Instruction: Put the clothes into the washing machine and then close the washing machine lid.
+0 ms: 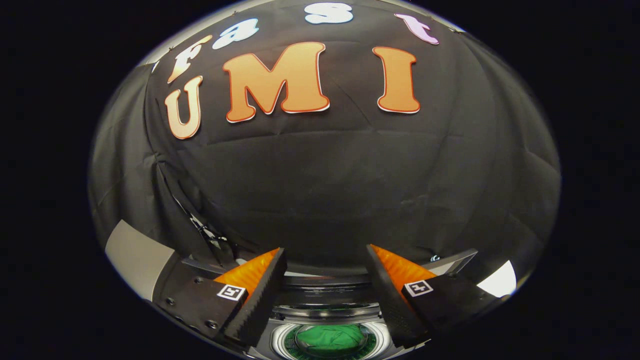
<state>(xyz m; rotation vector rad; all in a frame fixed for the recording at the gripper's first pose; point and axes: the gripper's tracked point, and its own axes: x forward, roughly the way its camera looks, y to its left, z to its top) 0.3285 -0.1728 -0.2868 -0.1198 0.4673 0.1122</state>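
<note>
One tool [325,280] with two fingers [255,300] set apart, nothing between them, each carrying one square marker [233,292]; one washing machine [327,305] below them; one green piece of clothes [330,337] inside its one drum [278,341]

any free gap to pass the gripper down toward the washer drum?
Gap between the open gripper fingers is free, straight above the washing machine opening. Inside it is crowded: green clothes sit there. The rim borders both sides.

The tongs [325,280] stand spread with nothing between them above the washing machine [325,312], green clothes [331,337] inside.
</note>
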